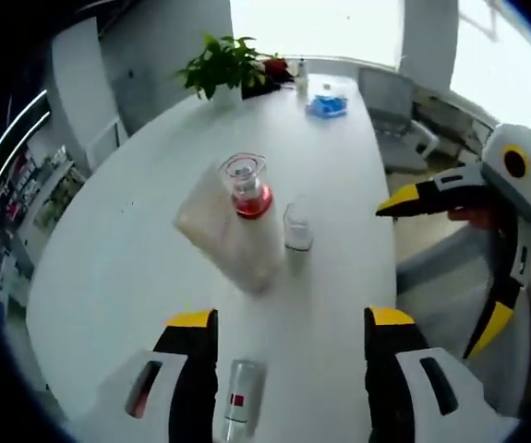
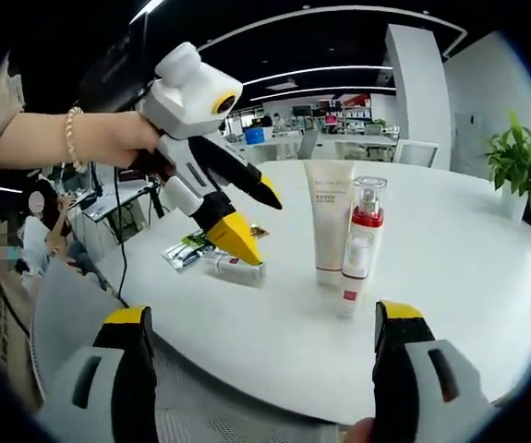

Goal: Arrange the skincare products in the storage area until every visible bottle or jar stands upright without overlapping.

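1. On the round white table [image 1: 108, 277], the white squeeze tube [image 2: 329, 221] and the red-collared pump bottle [image 2: 360, 242] stand upright, touching or nearly so, near the middle. In the left gripper view the small clear jar [image 1: 297, 227] stands just at the bottle's 4 o'clock.
2. A small silver-white tube [image 2: 237, 268] lies flat near the table edge, at about 9 o'clock from the standing pair. It looks like the item left to stand.
3. The left gripper [image 2: 247, 217] hangs over that lying tube, jaws parted and holding nothing.
4. The right gripper [image 2: 260, 355] is released too, its yellow-tipped jaws wide apart and clear of everything.
5. The lying tube is likely light, smooth and slippery, and soft enough to dent. Best taken across its middle or nearer the cap, with a gentle squeeze.
6. The pump bottle looks rigid, tall and tippy, so hold it low on the body. The jar may be glass; take it by its sides.
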Tool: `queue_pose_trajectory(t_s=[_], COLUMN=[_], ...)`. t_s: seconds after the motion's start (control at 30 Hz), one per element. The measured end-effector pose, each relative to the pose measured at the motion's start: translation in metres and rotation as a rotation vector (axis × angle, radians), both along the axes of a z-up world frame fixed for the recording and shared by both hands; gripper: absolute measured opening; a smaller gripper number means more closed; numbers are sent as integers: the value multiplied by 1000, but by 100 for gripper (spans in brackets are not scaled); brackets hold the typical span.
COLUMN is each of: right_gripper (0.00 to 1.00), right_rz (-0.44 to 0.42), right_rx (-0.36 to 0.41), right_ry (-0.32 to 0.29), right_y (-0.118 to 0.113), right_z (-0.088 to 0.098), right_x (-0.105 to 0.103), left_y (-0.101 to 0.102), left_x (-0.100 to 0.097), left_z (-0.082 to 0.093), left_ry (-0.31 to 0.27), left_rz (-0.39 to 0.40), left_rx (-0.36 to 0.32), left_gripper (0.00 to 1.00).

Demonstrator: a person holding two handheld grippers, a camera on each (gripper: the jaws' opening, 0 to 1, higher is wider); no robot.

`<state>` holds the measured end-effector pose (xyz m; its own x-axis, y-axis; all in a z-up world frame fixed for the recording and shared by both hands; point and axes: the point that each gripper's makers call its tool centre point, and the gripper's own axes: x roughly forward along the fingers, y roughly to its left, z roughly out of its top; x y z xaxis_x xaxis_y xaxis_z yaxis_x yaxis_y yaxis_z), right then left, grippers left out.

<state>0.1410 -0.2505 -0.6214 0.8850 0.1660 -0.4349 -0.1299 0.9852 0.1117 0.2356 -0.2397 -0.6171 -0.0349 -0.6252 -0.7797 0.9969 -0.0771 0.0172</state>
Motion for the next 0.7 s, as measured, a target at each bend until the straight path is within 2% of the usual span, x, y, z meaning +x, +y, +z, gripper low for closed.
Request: queue_pose_trajectory(t_s=[0.1,0.33,0.47,0.7], right_gripper=[100,100,100,100], right_rz=[-5,10,19,36], right_rx=[11,14,17,16], right_ry=[0,9,13,23], right_y=[-1,2,3,5], right_z=[0,-1,-2,-3], right_x=[0,-1,-1,-2], left_y=[16,47,61,81], left_x=[0,4,7,3], left_z=[-3,-8,-12,-12], left_ry=[11,36,41,125], left_rz=[32,125,177,298], left_rx=[13,3,-1,-55], left_gripper=[73,82,92,96])
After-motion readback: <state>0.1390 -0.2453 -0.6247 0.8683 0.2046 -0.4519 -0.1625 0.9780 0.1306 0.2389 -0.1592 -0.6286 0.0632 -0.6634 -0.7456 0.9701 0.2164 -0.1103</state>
